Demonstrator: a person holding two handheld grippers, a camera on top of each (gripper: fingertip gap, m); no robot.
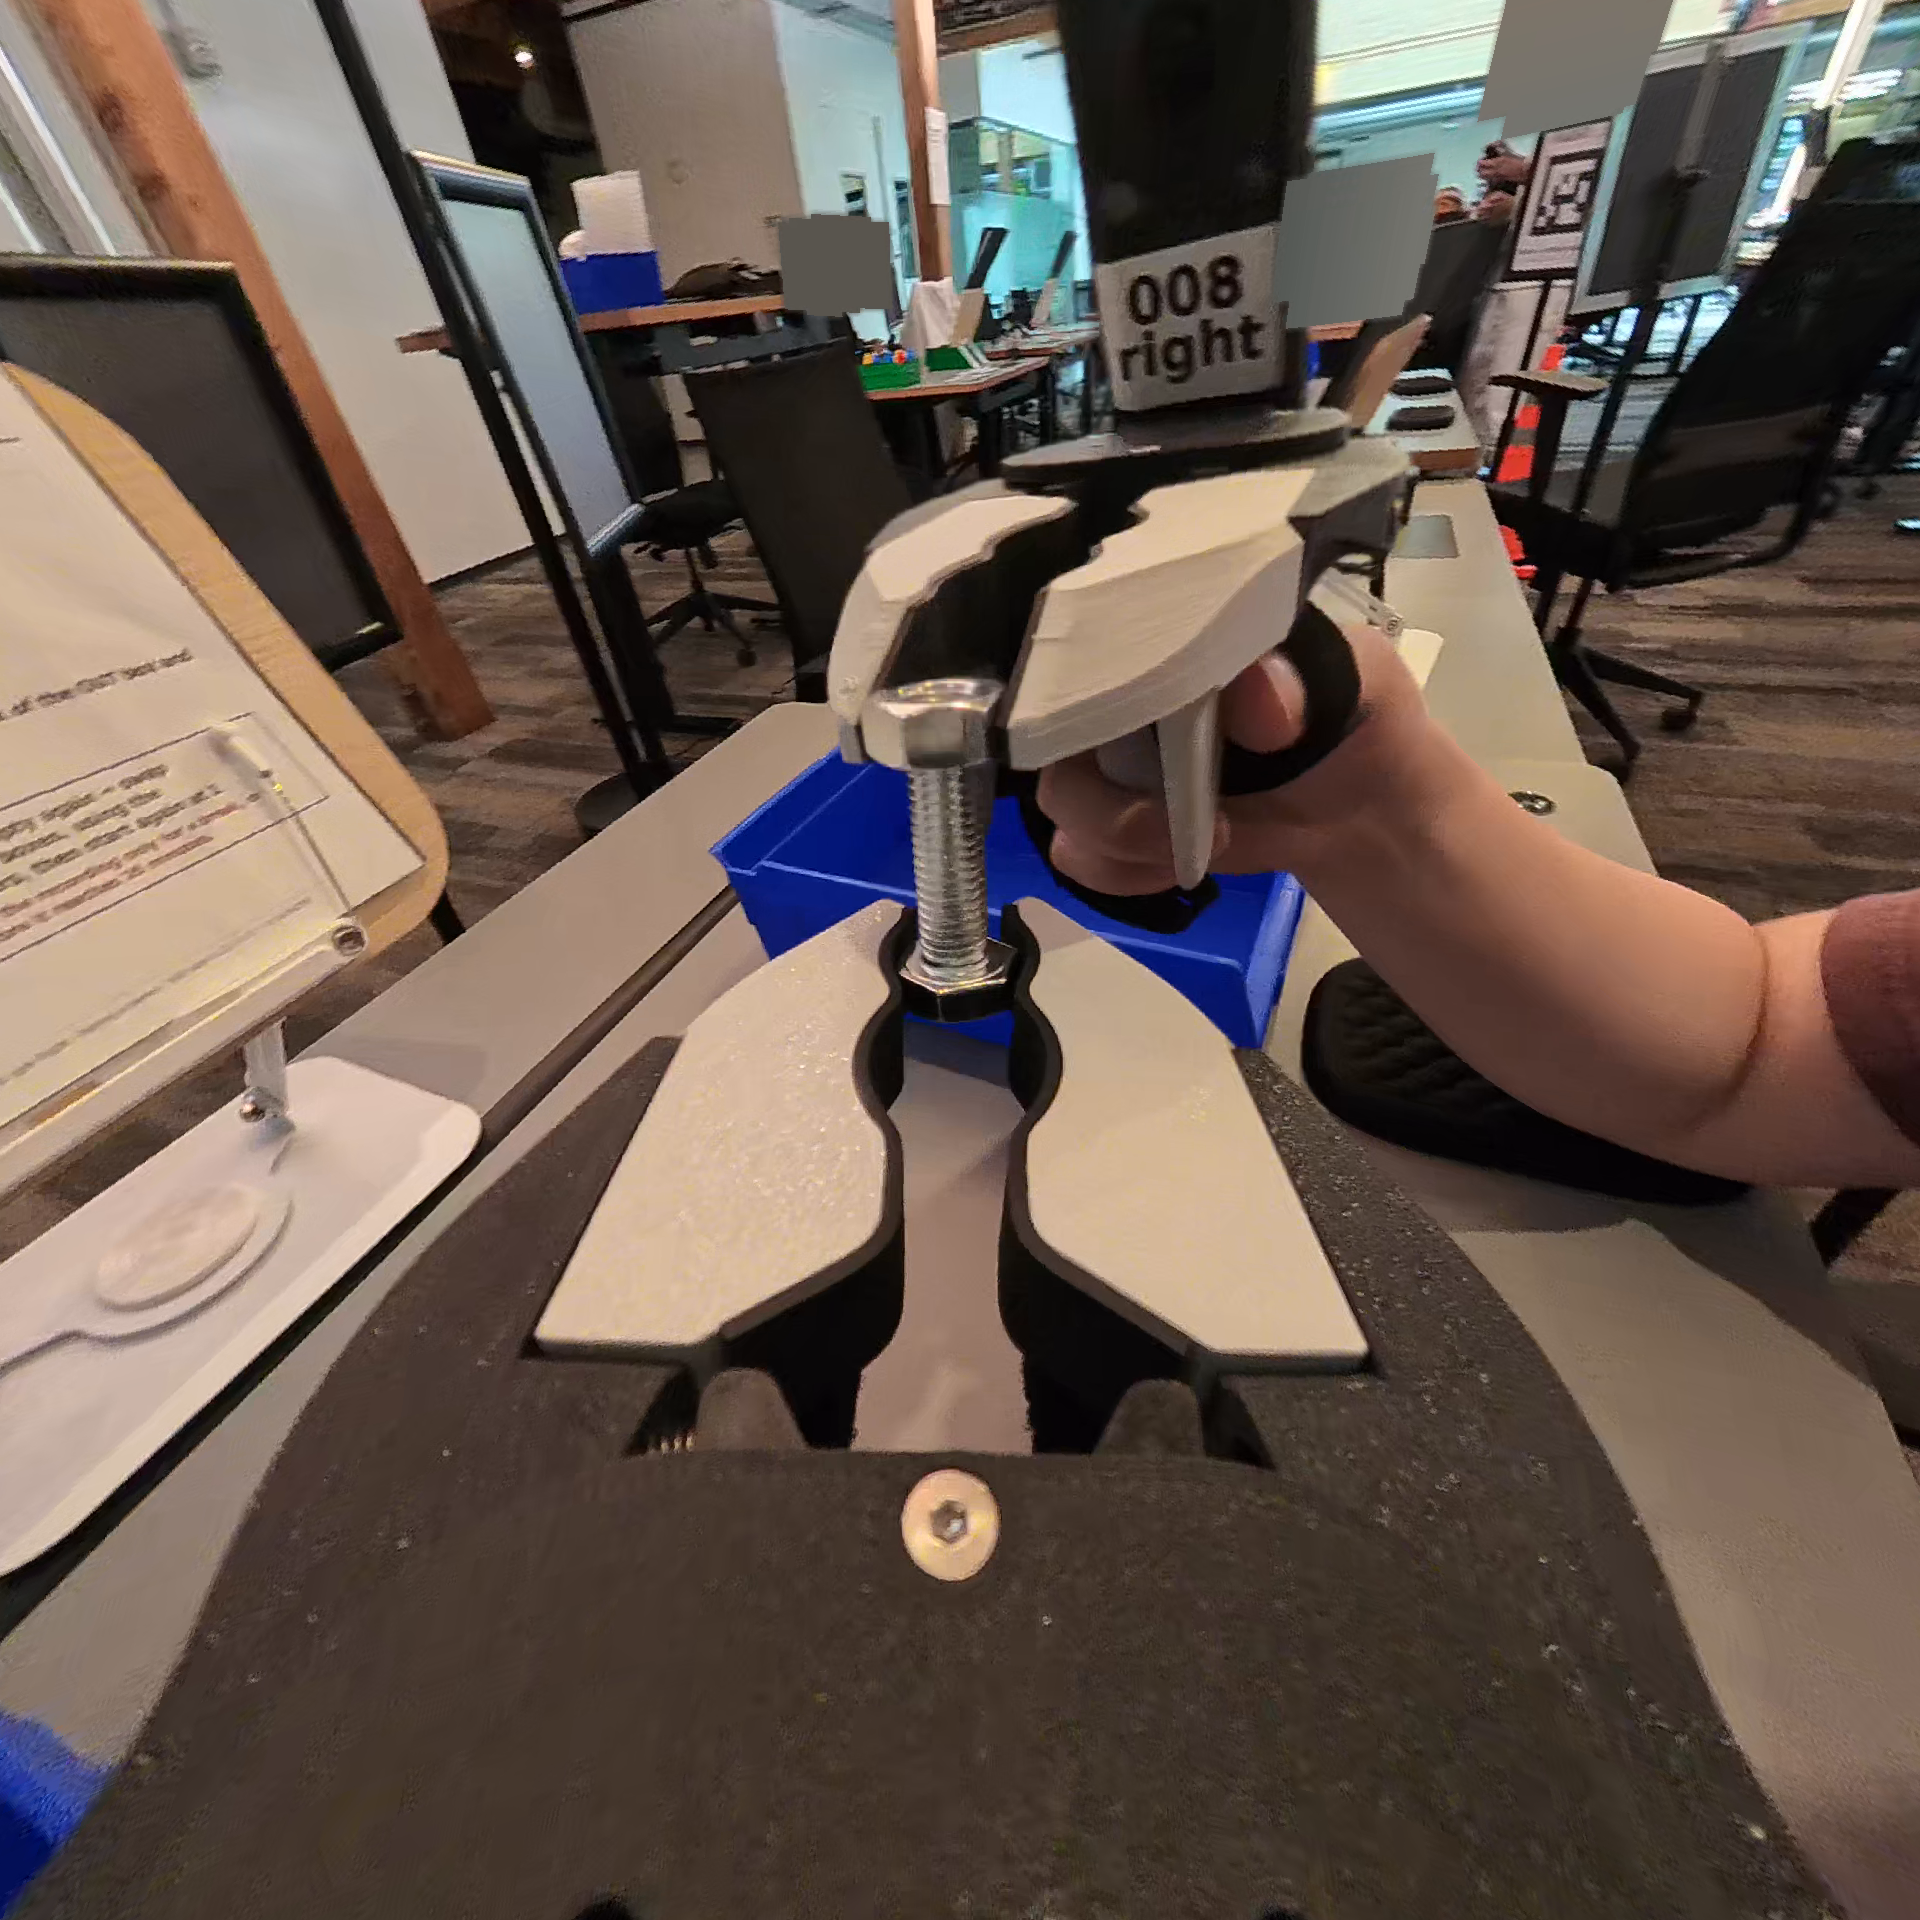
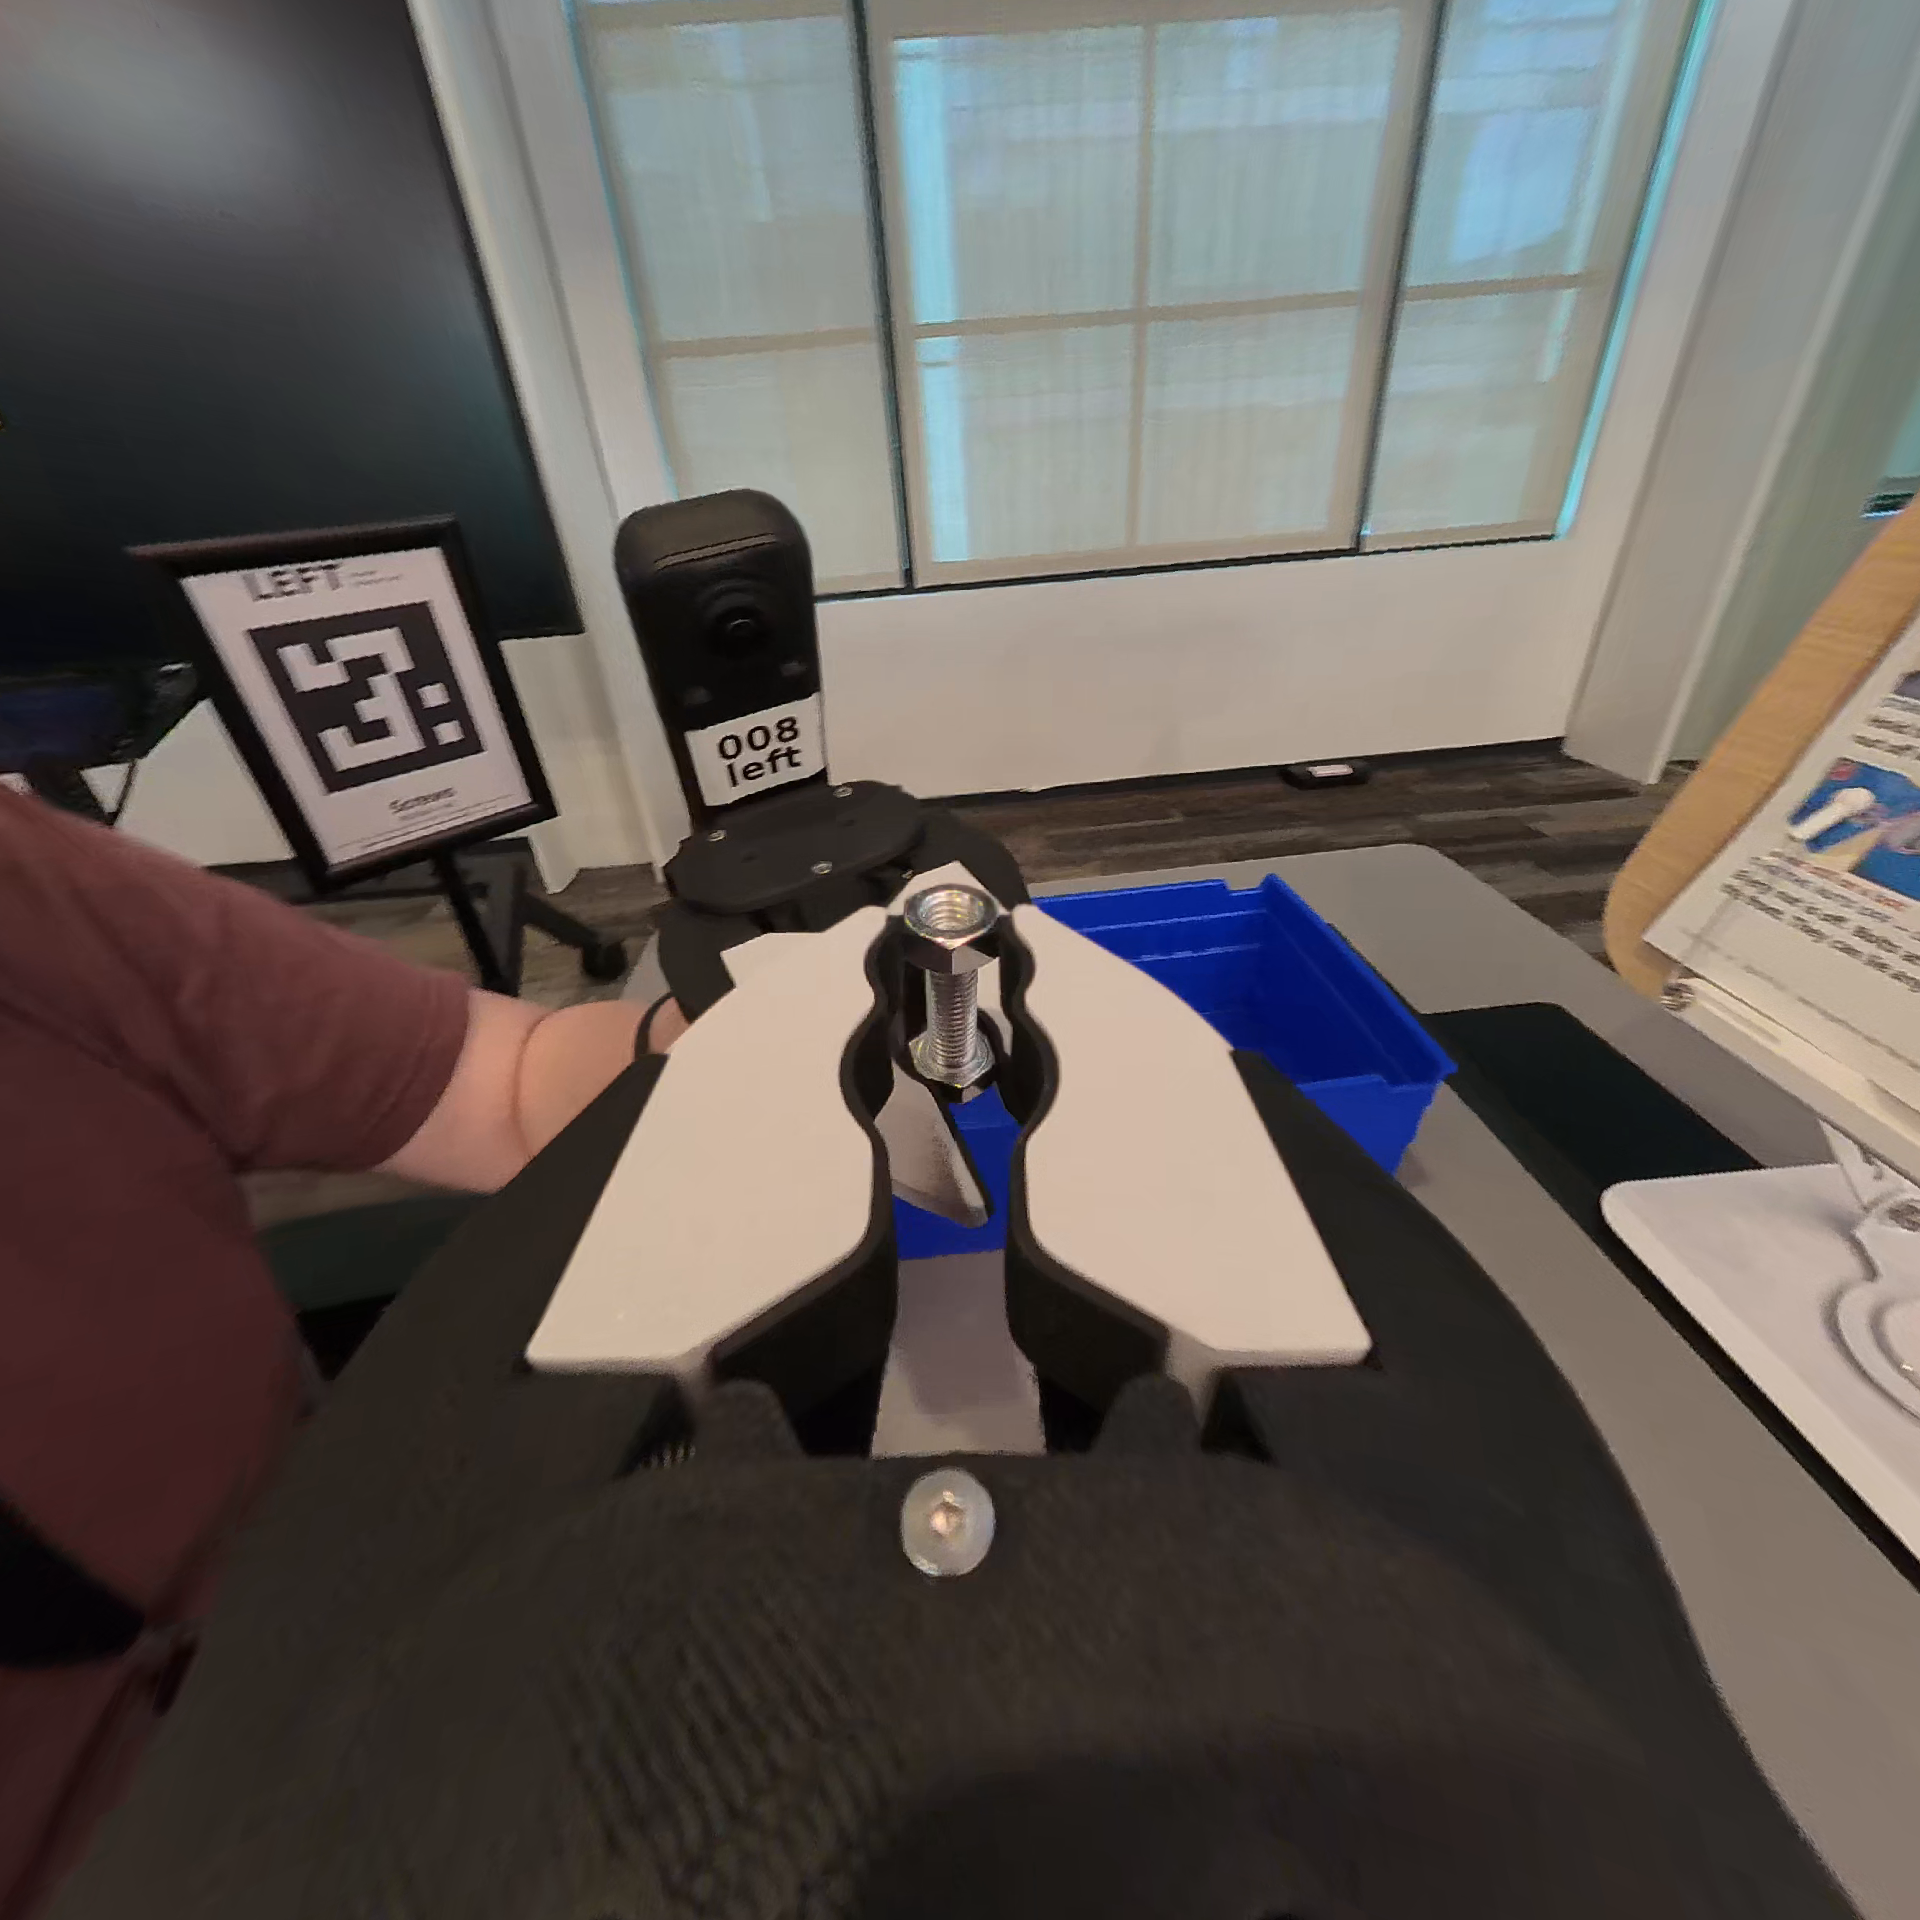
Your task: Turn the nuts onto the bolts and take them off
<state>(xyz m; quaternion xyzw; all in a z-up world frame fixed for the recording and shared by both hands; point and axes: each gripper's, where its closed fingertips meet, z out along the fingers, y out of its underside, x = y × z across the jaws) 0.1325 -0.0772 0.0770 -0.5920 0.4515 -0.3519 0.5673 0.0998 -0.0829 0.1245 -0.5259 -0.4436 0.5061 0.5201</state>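
- Between the two grippers, above a blue plastic bin (image 1: 1195, 961), a silver threaded steel bolt (image 1: 943, 862) stands upright in the left wrist view, its hexagonal head on top and a silver hexagonal nut (image 1: 954, 982) threaded on near its lower end.
- In the right wrist view that bolt (image 2: 943, 1013) points away from the camera, with the nut (image 2: 948, 928) at the far end, showing its threaded hole.
- Left gripper (image 1: 954, 971), with pale grey plates on black wavy-edged fingers, pinches the nut between its tips.
- Right gripper (image 2: 948, 1060), of like make, is pressed onto the bolt's hex head; in the left wrist view this right gripper (image 1: 930, 717) comes down from above, a hand (image 1: 1226, 790) around its black handle and grey trigger.
- Beyond the bolt, the bin (image 2: 1247, 997) sits on a grey table (image 2: 1538, 935); its stepped, smooth inside shows nothing in the part in view.
- Black textured pad (image 1: 1455, 1101) lies on the table beside the bin, under the forearm.
- Clear-covered printed sheet on a white stand (image 1: 156, 831) rises at the table's edge.
- Framed black-and-white marker sign (image 2: 364, 701) stands behind.
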